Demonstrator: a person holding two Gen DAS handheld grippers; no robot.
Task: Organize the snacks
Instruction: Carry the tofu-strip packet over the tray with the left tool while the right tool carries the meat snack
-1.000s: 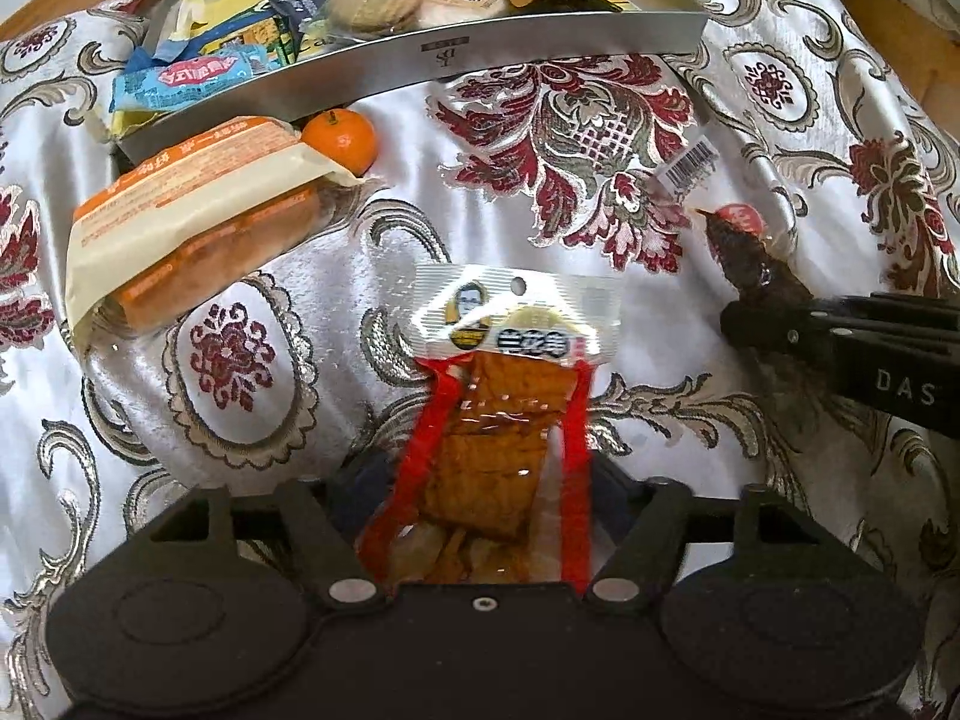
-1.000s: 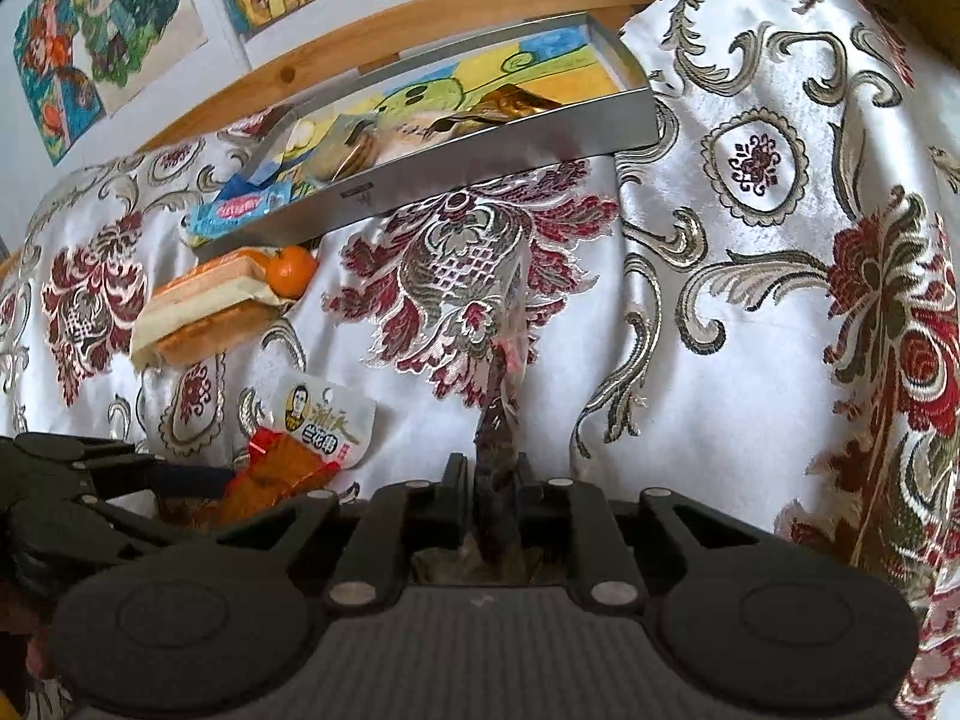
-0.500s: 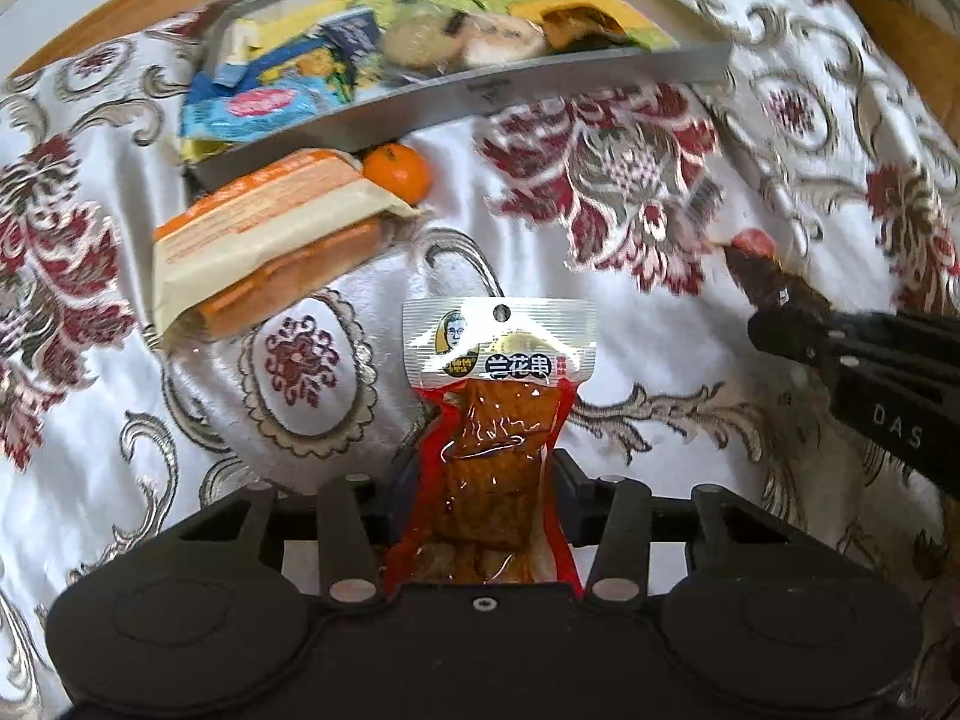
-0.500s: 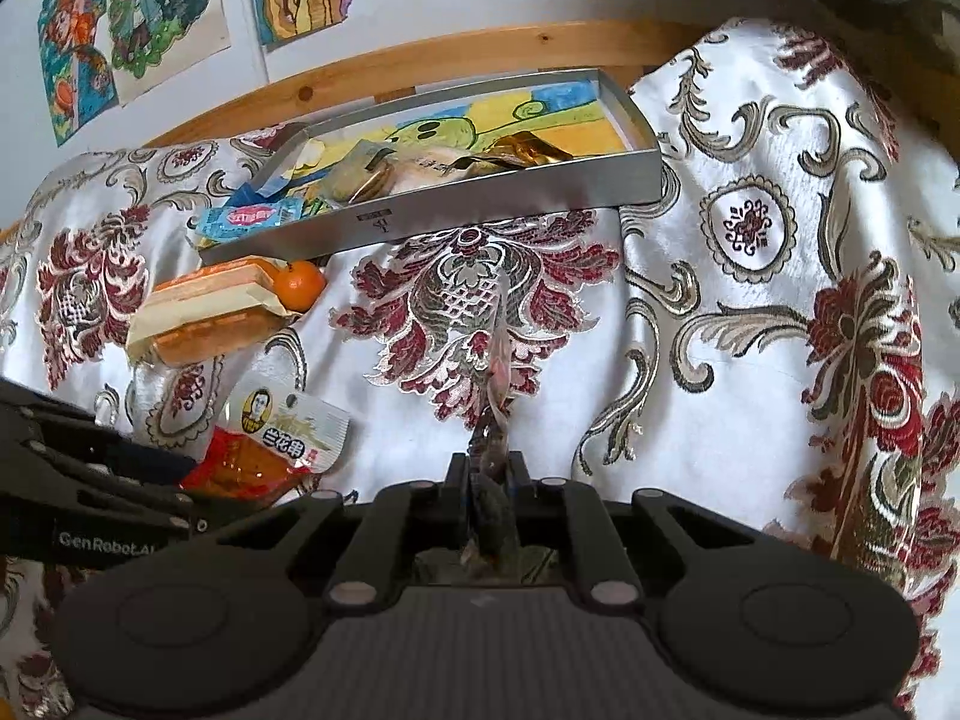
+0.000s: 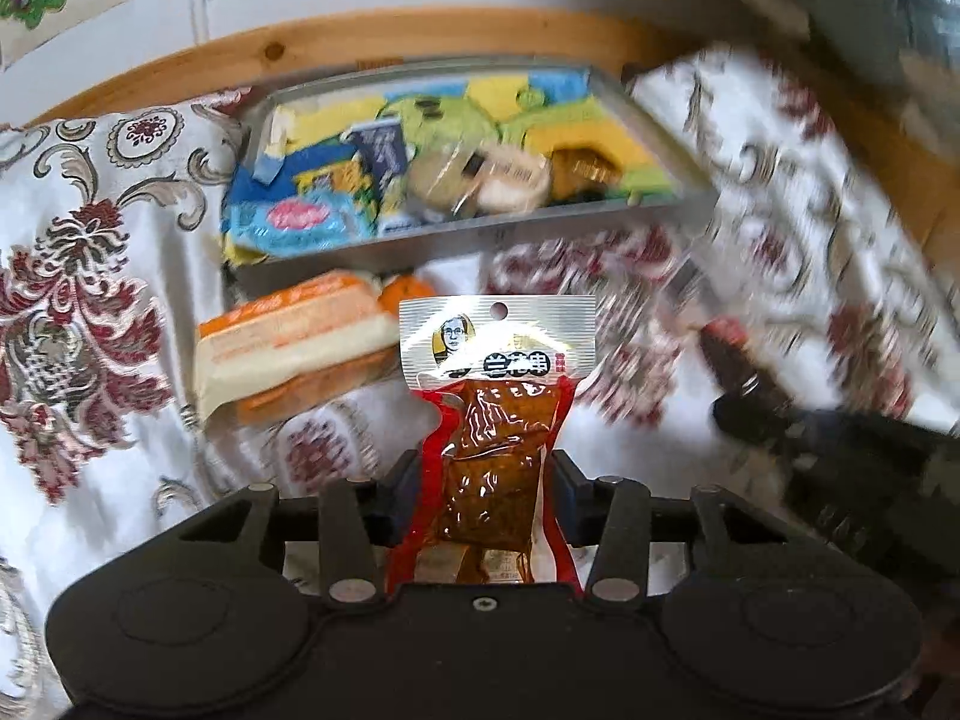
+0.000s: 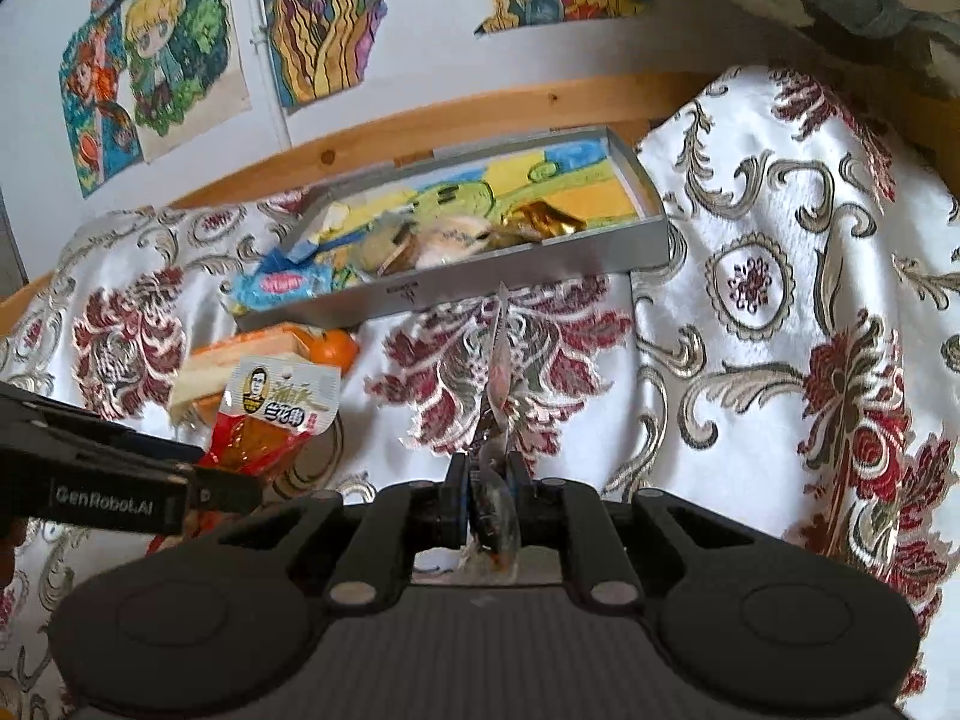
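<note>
A white satin cloth [image 6: 750, 396] carries dark red flowers and grey-gold scrolls. The grey metal tray [image 6: 540, 273] has a yellow, green and blue painted floor. A red-edged clear snack pouch [image 5: 495, 420] has a silver header and brown contents. Beside it lie an orange-and-cream packet [image 5: 288, 354] and an orange tangerine [image 6: 333, 348].

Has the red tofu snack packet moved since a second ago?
Yes. The red tofu snack packet, clamped in the left gripper, has lifted off the cloth; its top now overlaps the orange bread pack and sits nearer the grey tray.
</note>
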